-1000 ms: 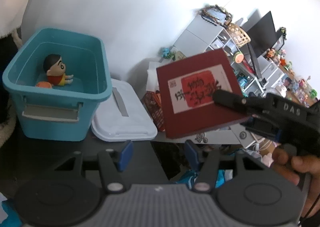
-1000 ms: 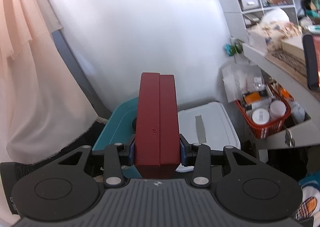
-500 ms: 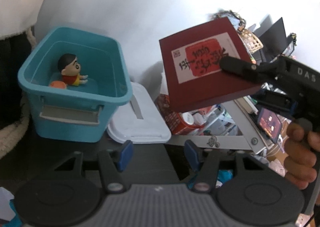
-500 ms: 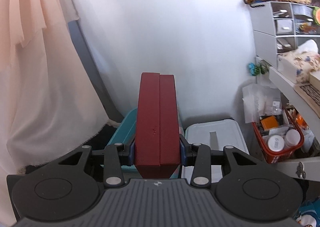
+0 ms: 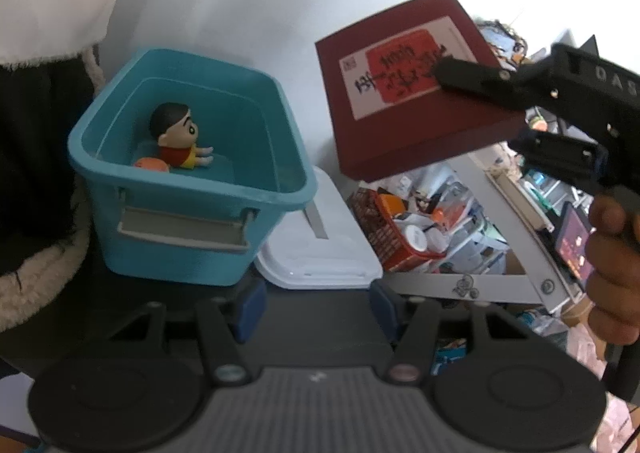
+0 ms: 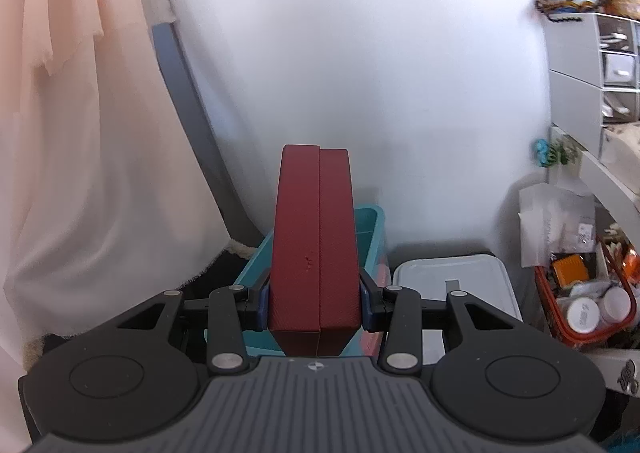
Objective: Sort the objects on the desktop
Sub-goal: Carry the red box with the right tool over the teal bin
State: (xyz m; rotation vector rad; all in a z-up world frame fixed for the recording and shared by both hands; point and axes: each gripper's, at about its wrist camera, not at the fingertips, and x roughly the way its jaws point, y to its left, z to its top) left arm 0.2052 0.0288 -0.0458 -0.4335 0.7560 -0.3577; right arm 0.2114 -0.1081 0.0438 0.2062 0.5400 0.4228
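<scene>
Teal rectangular plastic bin (image 5: 192,189) at left, open-topped, on the dark bench (image 5: 120,305); already containing a small cartoon boy figurine in a red shirt (image 5: 178,141) and a small orange round item (image 5: 152,164) touching it. Far half of the bin floor bare.

Left gripper (image 5: 314,309) below centre of its own view: spread, nothing between the blue pads, pointed at the gap between bin and white flat plastic lid (image 5: 320,253) lying just beside the bin's right wall.

Dark red flat cardboard box with a white-and-red printed label (image 5: 408,93) held in the air, up and right of the bin, above the lid. Right gripper (image 6: 316,303) pinching the box across its thickness near one edge, both pads pressed on the faces; box tilted, label face toward the left camera.

Judged step: carrying the box to the bin. Recommended: bring leftward over the bare part of the bin floor, clear the near rim, level the box, lower before releasing, avoid landing on the figurine. Edge grip on a broad box judged prone to swinging; keep the motion slow. Left gripper best kept clear of the bin mouth.
</scene>
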